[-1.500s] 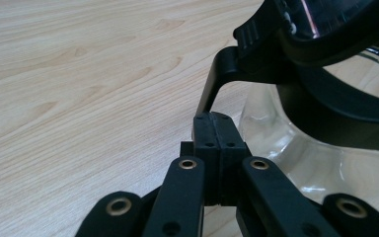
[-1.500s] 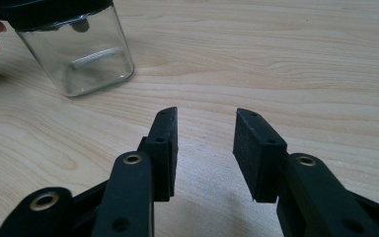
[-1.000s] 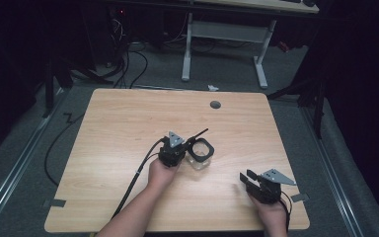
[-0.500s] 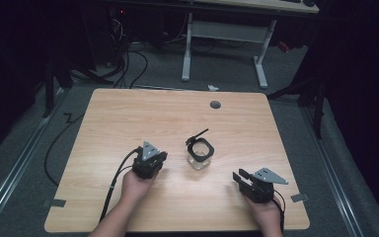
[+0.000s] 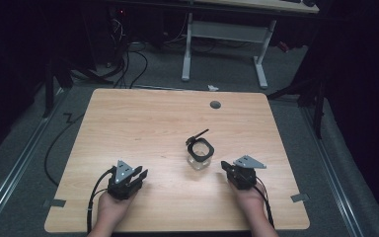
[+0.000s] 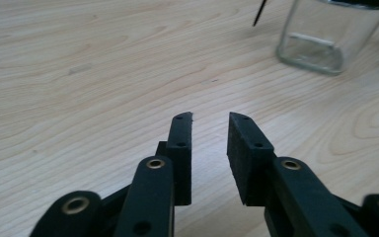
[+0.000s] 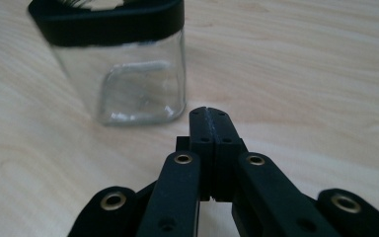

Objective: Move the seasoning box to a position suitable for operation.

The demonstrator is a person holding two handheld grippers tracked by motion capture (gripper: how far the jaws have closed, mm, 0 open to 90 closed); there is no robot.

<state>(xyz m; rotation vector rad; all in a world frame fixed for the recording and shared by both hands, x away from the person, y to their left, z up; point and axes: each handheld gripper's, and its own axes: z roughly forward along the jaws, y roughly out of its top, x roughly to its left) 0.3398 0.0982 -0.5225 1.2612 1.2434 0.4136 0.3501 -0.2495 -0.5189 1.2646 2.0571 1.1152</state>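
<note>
Jar (image 5: 200, 155) stands upright near the middle of the table (image 5: 143, 123), clear glass with a black rim and a thin black stick poking up out of it, between the two grippers but nearer the right one. Right gripper (image 5: 225, 166) sits just beside the jar on its near-right side, jaws pressed together with nothing between them. Left gripper (image 5: 141, 174) sits well apart from the jar at near-left, jaws parted a little and empty.

Evenly lit table (image 5: 143, 123) amid dark surroundings; near tongs views softly blurred.
</note>
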